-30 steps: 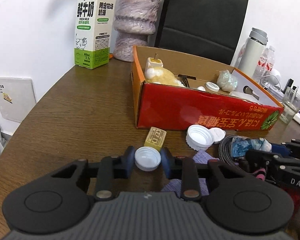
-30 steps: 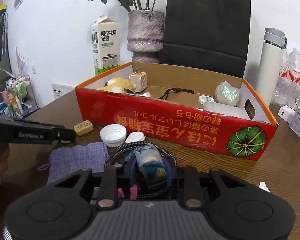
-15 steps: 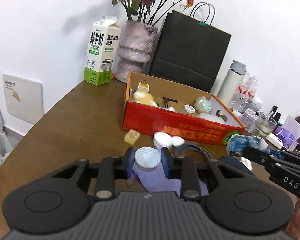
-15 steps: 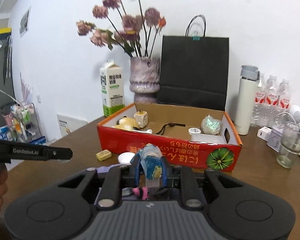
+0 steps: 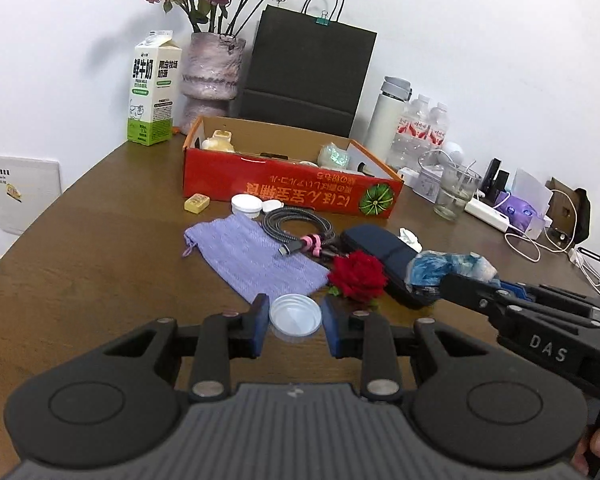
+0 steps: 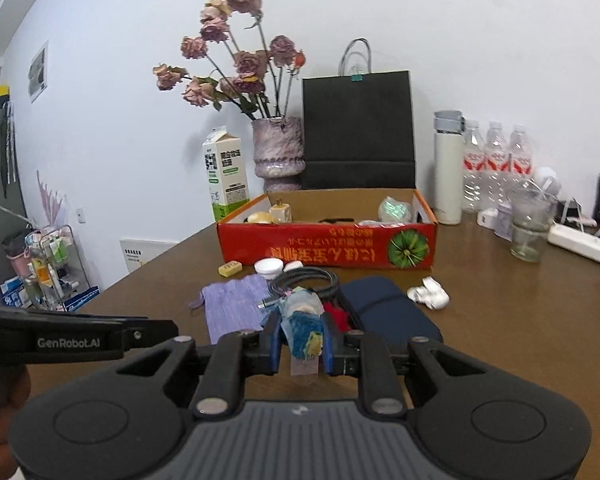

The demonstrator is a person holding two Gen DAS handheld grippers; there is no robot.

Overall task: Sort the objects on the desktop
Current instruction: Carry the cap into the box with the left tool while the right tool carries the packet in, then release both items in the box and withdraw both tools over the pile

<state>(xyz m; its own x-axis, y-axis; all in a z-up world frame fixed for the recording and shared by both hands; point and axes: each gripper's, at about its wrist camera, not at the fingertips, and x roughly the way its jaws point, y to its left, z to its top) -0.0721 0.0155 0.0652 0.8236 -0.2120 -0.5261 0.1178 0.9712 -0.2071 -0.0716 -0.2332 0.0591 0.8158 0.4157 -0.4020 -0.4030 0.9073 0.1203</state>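
Above a brown wooden table [image 5: 80,264], our left gripper [image 5: 295,320] pinches a round white plastic cap [image 5: 295,315] between its blue pads, held over the table's near part. Our right gripper [image 6: 302,340] clamps a crinkled blue-and-white wrapped packet [image 6: 303,330] above the navy pouch [image 6: 388,312]. Bare wood lies open to the left, toward the curved table edge. Ahead, a lilac woven bag [image 5: 256,256], a braided coiled cable [image 5: 296,228] and a red fabric rose [image 5: 358,276] crowd the approach to the red cardboard box [image 5: 292,192]. A milk carton [image 5: 153,88] reads "FRESH MILK"; gripper bodies read "DAS" and "GenRobot.AI".
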